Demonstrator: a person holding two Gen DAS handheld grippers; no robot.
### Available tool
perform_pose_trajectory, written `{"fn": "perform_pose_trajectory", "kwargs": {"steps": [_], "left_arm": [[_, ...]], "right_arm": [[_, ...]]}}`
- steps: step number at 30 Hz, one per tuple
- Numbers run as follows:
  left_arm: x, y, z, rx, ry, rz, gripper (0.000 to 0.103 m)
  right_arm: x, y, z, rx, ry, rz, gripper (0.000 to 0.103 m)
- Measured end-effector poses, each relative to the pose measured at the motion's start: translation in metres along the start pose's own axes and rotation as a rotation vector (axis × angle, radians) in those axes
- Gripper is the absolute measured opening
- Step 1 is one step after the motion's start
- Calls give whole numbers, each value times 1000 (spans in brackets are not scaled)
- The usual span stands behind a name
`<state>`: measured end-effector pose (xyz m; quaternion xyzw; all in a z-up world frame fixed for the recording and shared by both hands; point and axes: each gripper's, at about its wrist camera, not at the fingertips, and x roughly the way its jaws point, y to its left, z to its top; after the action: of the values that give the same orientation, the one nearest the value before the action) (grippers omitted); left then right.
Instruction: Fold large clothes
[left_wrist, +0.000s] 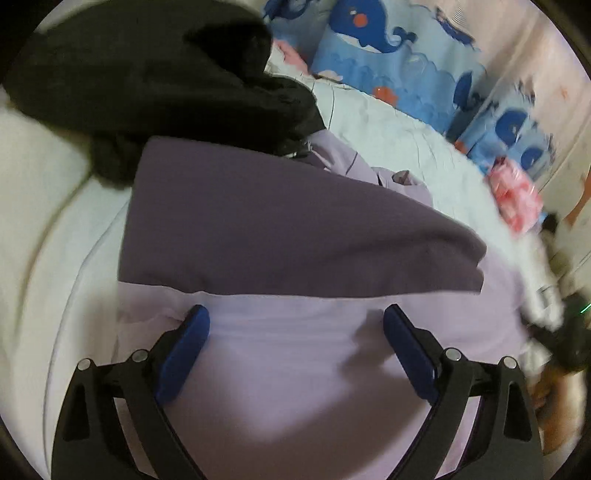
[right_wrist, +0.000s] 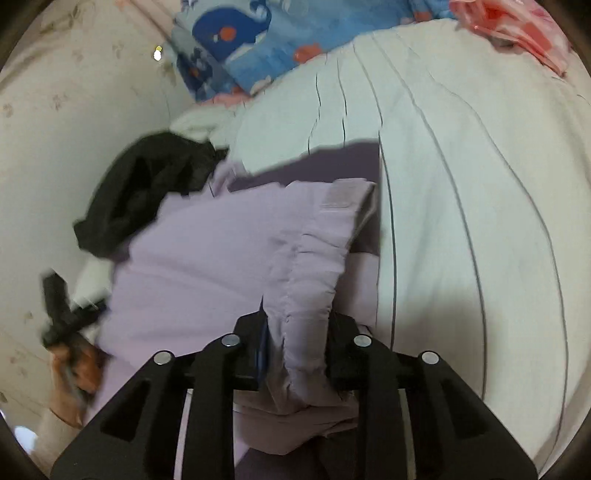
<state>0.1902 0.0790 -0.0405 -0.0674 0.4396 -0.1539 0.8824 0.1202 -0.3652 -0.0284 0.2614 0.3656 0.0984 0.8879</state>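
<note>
Lilac cloth, a large garment (right_wrist: 207, 266), lies on a white striped bed (right_wrist: 461, 184), partly folded, with black clothing (left_wrist: 147, 85) piled at its far edge. The right gripper (right_wrist: 295, 332) pinches a bunched strip of the garment. The left gripper (left_wrist: 295, 332) hovers wide apart, holding nothing. Best to draw the pinched edge across evenly, keeping layers flat.

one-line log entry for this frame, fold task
stage: mid-fold | left gripper: open, over lilac garment | right gripper: shut on bunched lilac garment edge | black garment: beside it on the white bedding
</note>
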Motion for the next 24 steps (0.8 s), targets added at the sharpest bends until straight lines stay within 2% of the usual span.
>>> {"fn": "perform_pose_trajectory", "kwargs": {"steps": [2, 3, 5, 6, 8, 9, 10, 12, 14, 16, 18, 19, 20, 24], "left_arm": [[-20, -7, 4, 20, -48, -7, 91], [-35, -9, 5, 31, -96, -28, 92], [-42, -10, 6, 67, -130, 9, 95], [-31, -7, 6, 77, -108, 37, 95], [-1, 4, 4, 51, -6, 37, 96], [19, 9, -1, 56, 38, 46, 97], [22, 10, -2, 66, 34, 44, 97], [4, 8, 1, 54, 53, 41, 97], [-40, 13, 4, 58, 55, 0, 97], [-84, 27, -3, 74, 38, -4, 97], [-134, 57, -26, 57, 57, -43, 97], [-154, 75, -42, 30, 81, -76, 97], [-166, 88, -54, 4, 96, -97, 97], [-215, 151, -149, -160, 184, -178, 97]], "right_arm": [[-25, 17, 6, -76, -85, -42, 27], [-41, 33, 7, -143, -159, -77, 30], [-44, 52, 7, -226, -192, -60, 37], [-41, 57, -2, -251, -172, -83, 45], [4, 46, -3, -234, 5, -147, 49], [33, 27, -9, -192, 97, -128, 50], [41, 17, -12, -150, 111, -94, 50], [21, 17, -4, -91, 98, -89, 49], [-20, 26, -6, -125, 64, -78, 49], [-65, 28, -17, -132, 82, -48, 54], [-108, 24, -47, -80, 141, 36, 71], [-122, 21, -62, -54, 173, 66, 75], [-139, 16, -86, -23, 214, 108, 77], [-177, 2, -159, 113, 333, 256, 77]]}}
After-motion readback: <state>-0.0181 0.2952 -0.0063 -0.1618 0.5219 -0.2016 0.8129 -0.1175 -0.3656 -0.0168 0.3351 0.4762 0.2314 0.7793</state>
